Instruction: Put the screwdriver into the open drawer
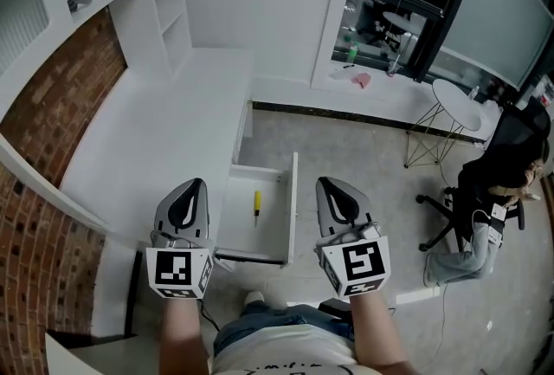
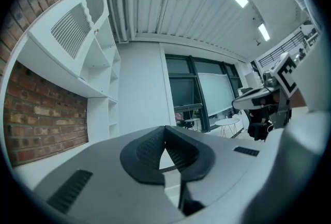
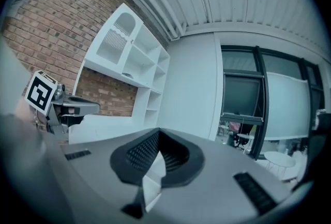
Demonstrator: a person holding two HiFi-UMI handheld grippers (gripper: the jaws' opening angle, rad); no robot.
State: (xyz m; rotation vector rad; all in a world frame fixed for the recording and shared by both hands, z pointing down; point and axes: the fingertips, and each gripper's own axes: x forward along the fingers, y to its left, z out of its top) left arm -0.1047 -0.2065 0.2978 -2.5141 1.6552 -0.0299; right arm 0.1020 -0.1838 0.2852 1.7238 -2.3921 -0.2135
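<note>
A yellow-handled screwdriver [image 1: 256, 204] lies inside the open white drawer [image 1: 291, 209], which is pulled out from under the desk. My left gripper [image 1: 197, 184] hovers just left of the drawer, above the desk's front edge. On the drawer's other side, the right gripper [image 1: 327, 183] hangs over the floor. Both point away from me, level, and both are shut with nothing between the jaws. In the left gripper view the left gripper [image 2: 165, 129] shows its tips meeting. The right gripper view shows the right gripper [image 3: 158, 132] the same way. Neither gripper view shows the screwdriver.
A long white desk [image 1: 156, 131] runs along the brick wall [image 1: 52, 105], with white shelves [image 1: 164, 18] at its far end. On the right a person sits on an office chair [image 1: 498, 191], and a round white table [image 1: 457, 103] stands by the windows.
</note>
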